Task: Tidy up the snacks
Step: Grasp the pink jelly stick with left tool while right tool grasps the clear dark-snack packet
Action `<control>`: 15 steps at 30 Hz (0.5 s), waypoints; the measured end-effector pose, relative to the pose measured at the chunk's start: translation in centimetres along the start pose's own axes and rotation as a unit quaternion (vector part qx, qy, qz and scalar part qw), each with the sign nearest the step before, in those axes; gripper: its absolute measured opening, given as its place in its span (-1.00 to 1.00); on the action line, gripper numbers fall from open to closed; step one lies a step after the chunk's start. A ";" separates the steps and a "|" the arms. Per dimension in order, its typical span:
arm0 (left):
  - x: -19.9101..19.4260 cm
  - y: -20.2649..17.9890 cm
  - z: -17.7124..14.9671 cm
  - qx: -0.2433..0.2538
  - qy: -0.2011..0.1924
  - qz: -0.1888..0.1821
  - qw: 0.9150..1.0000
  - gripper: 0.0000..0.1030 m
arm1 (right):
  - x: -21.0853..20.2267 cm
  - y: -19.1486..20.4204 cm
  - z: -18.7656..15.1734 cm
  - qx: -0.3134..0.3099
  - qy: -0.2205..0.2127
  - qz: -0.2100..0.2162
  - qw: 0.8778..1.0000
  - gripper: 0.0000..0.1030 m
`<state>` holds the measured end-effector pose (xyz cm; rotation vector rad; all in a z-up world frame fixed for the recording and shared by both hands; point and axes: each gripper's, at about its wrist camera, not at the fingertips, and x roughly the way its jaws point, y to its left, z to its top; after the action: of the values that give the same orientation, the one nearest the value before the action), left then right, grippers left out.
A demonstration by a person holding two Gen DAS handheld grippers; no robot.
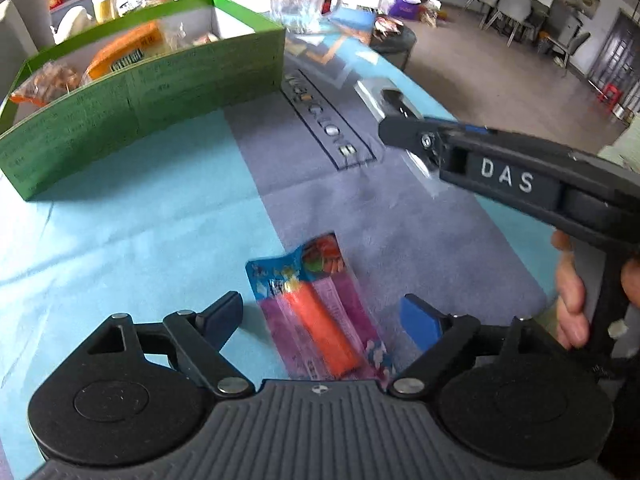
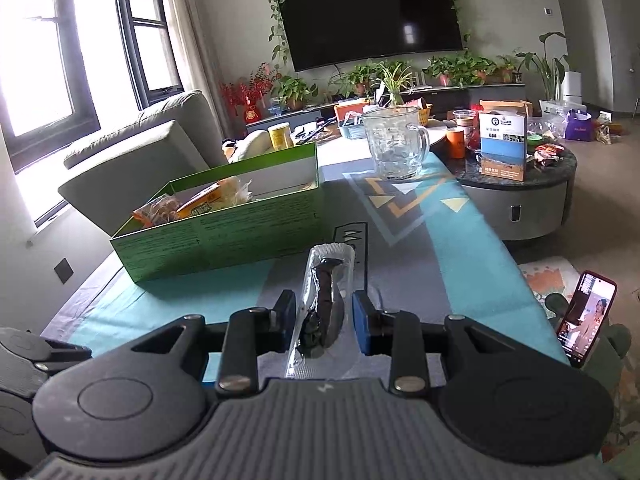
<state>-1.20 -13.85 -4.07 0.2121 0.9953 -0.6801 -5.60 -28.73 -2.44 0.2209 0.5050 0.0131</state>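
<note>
Green box (image 1: 140, 92) is my landmark, sitting on the blue and grey table mat (image 1: 160, 240) with orange snack bags (image 1: 120, 54) already inside it.

Left gripper (image 1: 322, 312): I have it low over the mat, near side of the box, pointing forward and angled down. Fingers spread wide, released, nothing between the pads. A candy pack (image 1: 320, 312) with an orange dispenser and pink wrap lies flat on the mat between the two fingers, touching neither as far as I can tell. It's on the near side of the box, well apart from it.

Right gripper (image 2: 324, 312): level, held above the mat, pointing past the box's right end. In the left wrist view it comes in from the right, raised off the table, a bare hand (image 1: 572, 300) wrapped around its handle. Fingers are closed in on a clear-wrapped dark snack (image 2: 326, 300); both pads (image 2: 362, 320) press the wrapper sides, so it's grasping that. The pack sticks out forward past the fingertips, its sealed end toward the box's near wall, not touching it.

Beyond the box, right of it, a clear glass mug (image 2: 394, 144) stands upright on the mat. Further right, off the table edge, a phone (image 2: 584, 316) with its screen lit is propped upright.
</note>
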 end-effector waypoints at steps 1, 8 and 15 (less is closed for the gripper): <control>0.1 -0.1 0.1 0.000 -0.002 0.004 1.000 0.63 | 0.0 -0.1 0.0 0.001 0.000 0.000 1.000 -0.40; -1.4 -0.2 0.4 0.016 -0.055 0.005 0.998 -0.93 | 0.0 -0.3 0.0 0.005 -0.001 0.000 1.000 -0.40; -3.4 1.0 1.3 0.018 -0.094 0.024 0.995 -0.94 | 0.0 -0.3 0.2 0.009 -0.007 -0.001 1.000 -0.40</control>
<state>-0.96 -12.21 -0.66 0.1998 0.7968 -0.6620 -5.51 -29.03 -2.32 0.2378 0.4907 0.0052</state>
